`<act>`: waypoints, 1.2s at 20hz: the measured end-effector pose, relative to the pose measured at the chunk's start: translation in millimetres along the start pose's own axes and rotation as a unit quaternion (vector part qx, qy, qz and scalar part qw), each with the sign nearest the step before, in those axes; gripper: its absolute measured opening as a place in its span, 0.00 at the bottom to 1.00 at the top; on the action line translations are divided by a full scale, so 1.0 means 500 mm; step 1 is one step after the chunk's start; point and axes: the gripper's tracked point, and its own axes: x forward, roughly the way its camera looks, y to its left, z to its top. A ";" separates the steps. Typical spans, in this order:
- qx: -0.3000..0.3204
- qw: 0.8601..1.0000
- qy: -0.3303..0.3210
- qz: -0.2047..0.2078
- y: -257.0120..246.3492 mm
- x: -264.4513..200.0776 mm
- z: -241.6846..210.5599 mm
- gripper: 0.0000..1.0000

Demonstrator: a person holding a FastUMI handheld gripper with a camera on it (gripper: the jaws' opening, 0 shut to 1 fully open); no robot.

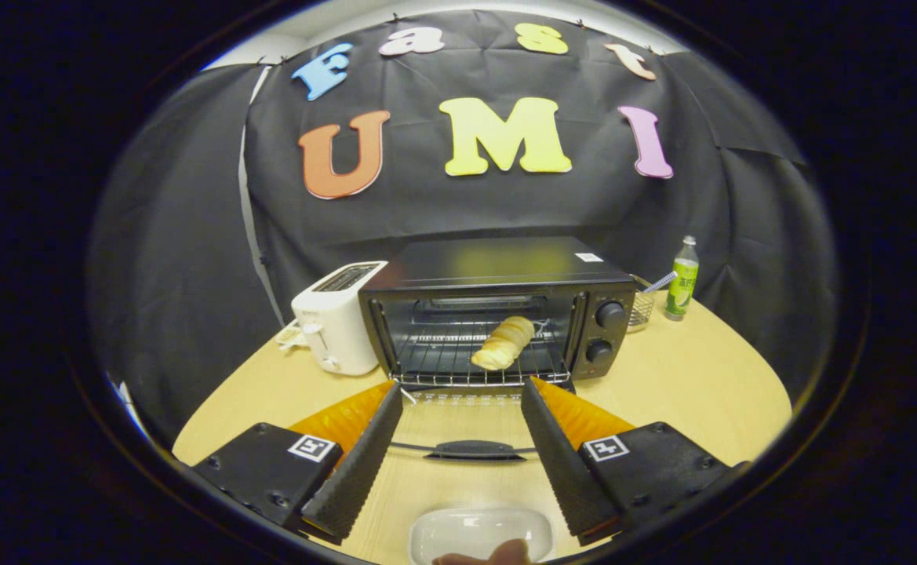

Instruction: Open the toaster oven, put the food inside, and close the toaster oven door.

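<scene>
A black toaster oven [497, 271] stands on the round wooden table [701, 384], its glass door [466, 424] folded down flat toward me, handle [474, 450] nearest. A bread roll [503, 343] lies on the wire rack [442, 361] inside, toward the right. My gripper [462, 392] is open, with nothing between its fingers. The fingertips hover above the lowered door, just short of the oven's mouth. The roll is beyond them. A white plate [478, 530] sits below the gripper, near the table's front edge.
A white pop-up toaster [338, 326] stands against the oven's left side. At the right rear are a wire cup [641, 308] with a striped straw and a green bottle [682, 279]. A person's fingertip [497, 554] shows at the plate's near rim.
</scene>
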 end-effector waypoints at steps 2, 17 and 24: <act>-0.014 1.000 0.009 0.009 0.013 -0.027 -0.022 0.99; -0.034 0.989 0.146 0.021 0.011 0.013 -0.263 1.00; -0.011 0.982 0.191 -0.004 -0.020 0.101 -0.301 1.00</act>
